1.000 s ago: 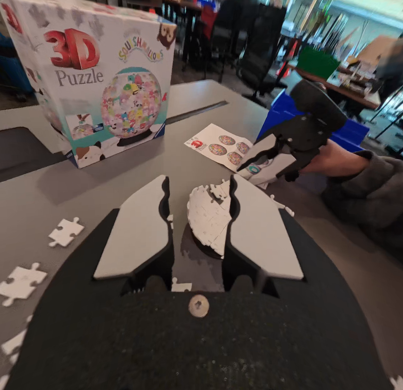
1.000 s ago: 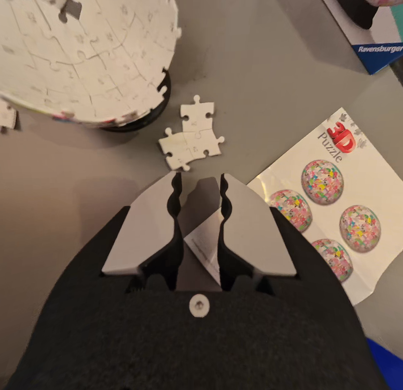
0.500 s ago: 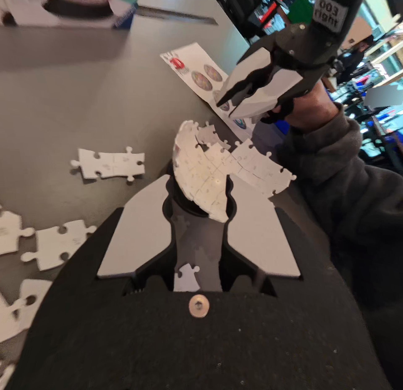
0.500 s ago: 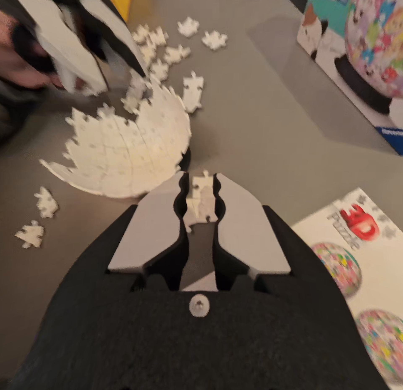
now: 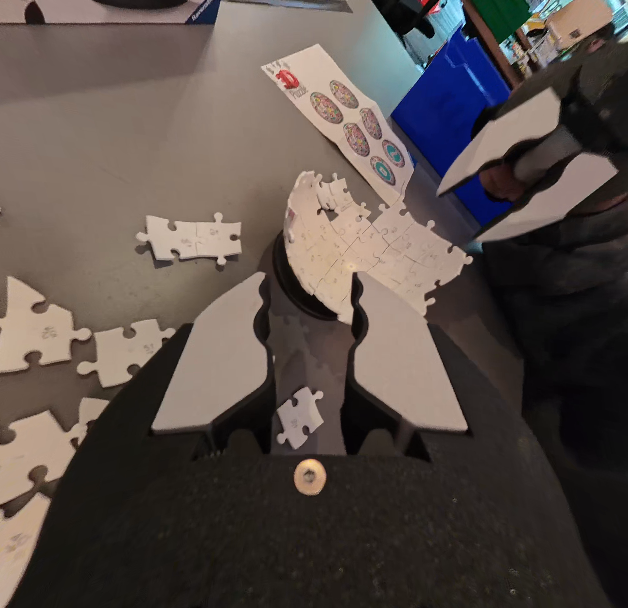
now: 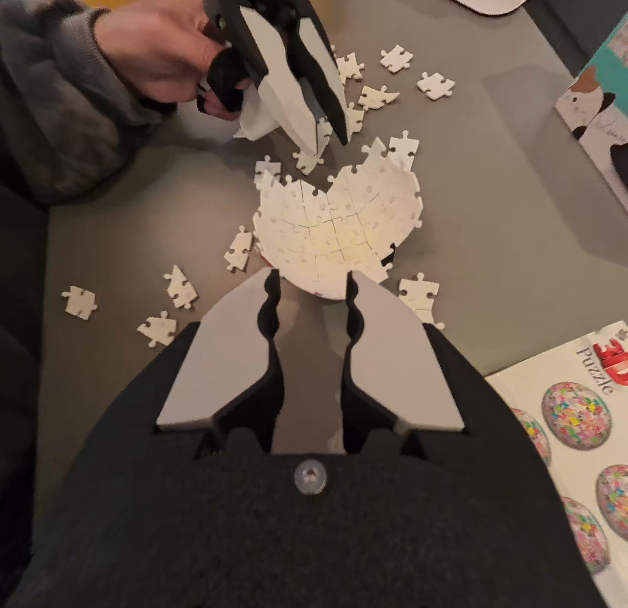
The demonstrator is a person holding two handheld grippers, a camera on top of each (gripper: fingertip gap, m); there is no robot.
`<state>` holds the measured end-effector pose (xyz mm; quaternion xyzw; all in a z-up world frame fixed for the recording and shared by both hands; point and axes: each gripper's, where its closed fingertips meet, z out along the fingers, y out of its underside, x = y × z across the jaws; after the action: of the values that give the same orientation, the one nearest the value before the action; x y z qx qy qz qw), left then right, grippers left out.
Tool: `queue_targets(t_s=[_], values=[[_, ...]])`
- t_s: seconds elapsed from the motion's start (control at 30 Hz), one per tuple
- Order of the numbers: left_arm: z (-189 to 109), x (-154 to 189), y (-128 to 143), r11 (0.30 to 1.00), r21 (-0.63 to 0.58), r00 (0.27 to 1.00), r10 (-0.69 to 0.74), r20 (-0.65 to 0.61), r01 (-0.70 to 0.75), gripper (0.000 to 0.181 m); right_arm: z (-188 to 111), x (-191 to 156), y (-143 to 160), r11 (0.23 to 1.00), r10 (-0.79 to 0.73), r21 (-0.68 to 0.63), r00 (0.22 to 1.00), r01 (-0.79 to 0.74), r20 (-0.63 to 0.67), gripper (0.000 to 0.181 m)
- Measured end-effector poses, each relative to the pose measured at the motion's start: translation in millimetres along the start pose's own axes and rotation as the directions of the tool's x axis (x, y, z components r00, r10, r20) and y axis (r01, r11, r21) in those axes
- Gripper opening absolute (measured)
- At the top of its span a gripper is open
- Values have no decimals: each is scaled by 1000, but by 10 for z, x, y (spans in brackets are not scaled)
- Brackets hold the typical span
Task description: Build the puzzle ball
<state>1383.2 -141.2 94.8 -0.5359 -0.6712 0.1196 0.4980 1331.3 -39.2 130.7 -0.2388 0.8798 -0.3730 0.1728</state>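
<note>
The half-built puzzle ball (image 5: 360, 252) is a white bowl of joined pieces, blank side up, on a black stand (image 5: 292, 296). My left gripper (image 5: 309, 281) is open and empty, its tips just short of the bowl's near edge. A loose piece (image 5: 299, 416) lies on the table below its fingers. My right gripper (image 6: 311, 275) is open and empty above the bowl's (image 6: 336, 225) near rim. It also shows in the left wrist view (image 5: 458, 214), raised to the right of the bowl. The left gripper (image 6: 328, 143) hangs beyond the bowl in the right wrist view.
Loose white pieces lie around: a joined pair (image 5: 193, 240), several at the left (image 5: 125, 350), others beside the bowl (image 6: 180, 287) (image 6: 418, 293). A leaflet (image 5: 350, 123) lies to the right, the puzzle box (image 5: 102, 0) behind. A blue bin (image 5: 448, 123) stands past the table edge. The loose piece (image 5: 299, 416) is about 9 centimeters from my left fingertips and 20 centimeters from my right. My right wrist view (image 6: 267, 172) looks at it from another angle.
Both views have pulled back and tilted down onto the bowl. The right gripper rose and moved right, away from the leaflet, and its jaws stand a little wider. Neither gripper took hold of anything.
</note>
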Motion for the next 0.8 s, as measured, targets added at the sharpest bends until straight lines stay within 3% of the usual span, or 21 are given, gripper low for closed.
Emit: queue_targets(t_s=[0.1, 0.27, 0.37, 0.47, 0.8], values=[[11, 41, -20, 1000, 21, 1000, -8, -30, 9, 45, 106, -95, 113, 999, -8, -45, 1000, 7, -14, 37], [20, 41, -30, 999, 33, 1000, 12, -27, -11, 45, 153, -148, 146, 996, -48, 71, 994, 55, -100, 44], [6, 47, -40, 999, 42, 999, 2, -40, 0, 45, 201, -116, 180, 992, -118, 28, 980, 124, -161, 44], [-8, 95, -67, 998, 59, 997, -8, -79, 13, 45, 290, -92, 288, 995, -100, -24, 984, 98, -146, 46], [33, 127, -38, 999, 46, 995, -9, -100, 14, 45, 494, 6, 344, 995, -97, -25, 986, 95, -134, 46]])
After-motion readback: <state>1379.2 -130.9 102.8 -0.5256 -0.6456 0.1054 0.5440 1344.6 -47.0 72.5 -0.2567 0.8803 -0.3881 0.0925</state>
